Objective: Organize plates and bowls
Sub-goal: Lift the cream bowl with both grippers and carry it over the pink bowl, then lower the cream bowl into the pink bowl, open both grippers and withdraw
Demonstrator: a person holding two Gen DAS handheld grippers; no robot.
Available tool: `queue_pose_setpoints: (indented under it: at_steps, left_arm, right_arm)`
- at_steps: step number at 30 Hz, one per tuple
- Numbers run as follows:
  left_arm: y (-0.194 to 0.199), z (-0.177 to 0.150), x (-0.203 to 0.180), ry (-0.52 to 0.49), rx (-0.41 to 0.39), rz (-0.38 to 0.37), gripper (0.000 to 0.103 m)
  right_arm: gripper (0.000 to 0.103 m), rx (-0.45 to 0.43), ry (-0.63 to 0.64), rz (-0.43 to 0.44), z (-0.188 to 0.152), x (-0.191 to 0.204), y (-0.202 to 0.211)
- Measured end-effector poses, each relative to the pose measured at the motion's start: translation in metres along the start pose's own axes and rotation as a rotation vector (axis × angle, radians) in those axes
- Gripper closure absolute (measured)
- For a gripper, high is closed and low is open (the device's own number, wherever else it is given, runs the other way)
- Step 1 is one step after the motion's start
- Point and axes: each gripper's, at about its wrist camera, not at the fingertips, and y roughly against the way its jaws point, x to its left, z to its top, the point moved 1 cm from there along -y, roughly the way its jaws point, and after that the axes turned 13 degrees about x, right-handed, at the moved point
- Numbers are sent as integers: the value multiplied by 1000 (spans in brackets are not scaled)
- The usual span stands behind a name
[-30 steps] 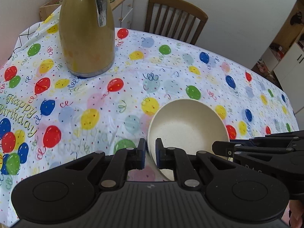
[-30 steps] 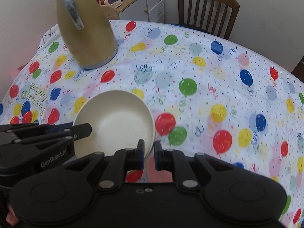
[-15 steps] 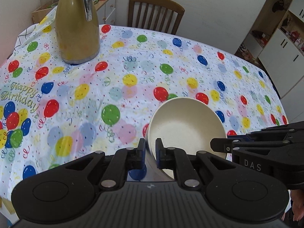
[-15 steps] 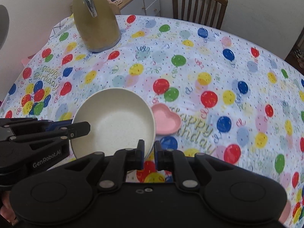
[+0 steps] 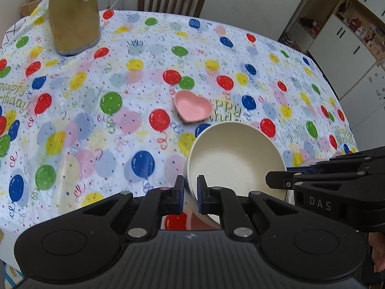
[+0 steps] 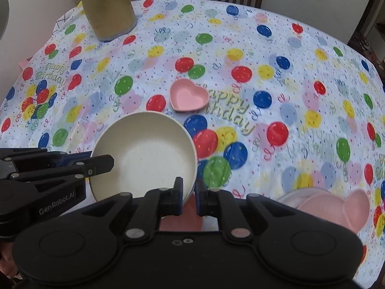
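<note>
We hold the cream bowl [image 5: 234, 159] above the table: our left gripper [image 5: 190, 193] pinches its left rim, our right gripper [image 6: 188, 196] pinches its right rim. The pink heart dish [image 6: 189, 95] lies ahead.

A small pink heart-shaped dish [image 6: 189, 95] is sitting mid-table on the balloon-print tablecloth [image 6: 288, 77], with open cloth lying all around it. A tall gold metal jug [image 5: 73, 15] is standing at the far left edge, well apart. Pink heart plates stacked on a pale plate [image 6: 336, 207] are occupying the near right corner.
</note>
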Motion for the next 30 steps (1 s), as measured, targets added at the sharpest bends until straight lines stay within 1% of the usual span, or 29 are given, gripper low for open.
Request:
queue_pose_setpoints:
  at_steps: [7, 12, 30]
  left_arm:
    - [-10, -19, -7, -19, 37, -10, 93]
    - [-19, -29, -10, -33, 63, -14, 93]
    - [-28, -37, -6, -15, 98, -20, 93]
  right_arm:
    - [95, 37, -36, 5, -23, -6, -11]
    - [95, 58, -53, 6, -34, -9, -18]
    - [95, 85, -59, 17, -39, -9, -28]
